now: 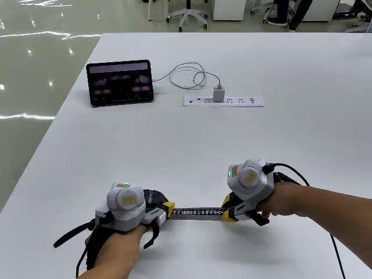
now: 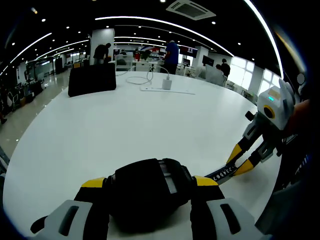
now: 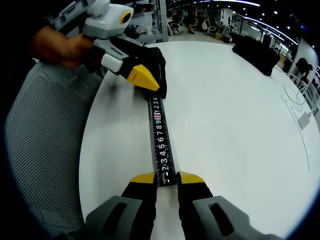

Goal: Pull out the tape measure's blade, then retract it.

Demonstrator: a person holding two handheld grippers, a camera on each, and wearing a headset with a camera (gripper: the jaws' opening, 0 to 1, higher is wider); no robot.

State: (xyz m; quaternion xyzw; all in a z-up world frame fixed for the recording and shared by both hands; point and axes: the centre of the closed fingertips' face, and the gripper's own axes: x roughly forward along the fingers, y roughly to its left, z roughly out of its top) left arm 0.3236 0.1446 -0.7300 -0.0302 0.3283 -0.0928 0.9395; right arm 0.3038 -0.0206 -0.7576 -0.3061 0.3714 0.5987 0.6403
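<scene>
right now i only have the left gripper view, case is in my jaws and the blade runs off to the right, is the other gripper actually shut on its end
observer: yes, the right gripper is shut on the blade's end, which is pinched between its yellow tips.
operator: is the blade flat or twisted
observer: flat on the table, numbers up, straight from the case to the tips.
operator: any cable near that gripper
observer: a black cable loops out behind the right gripper, over the table.
</scene>
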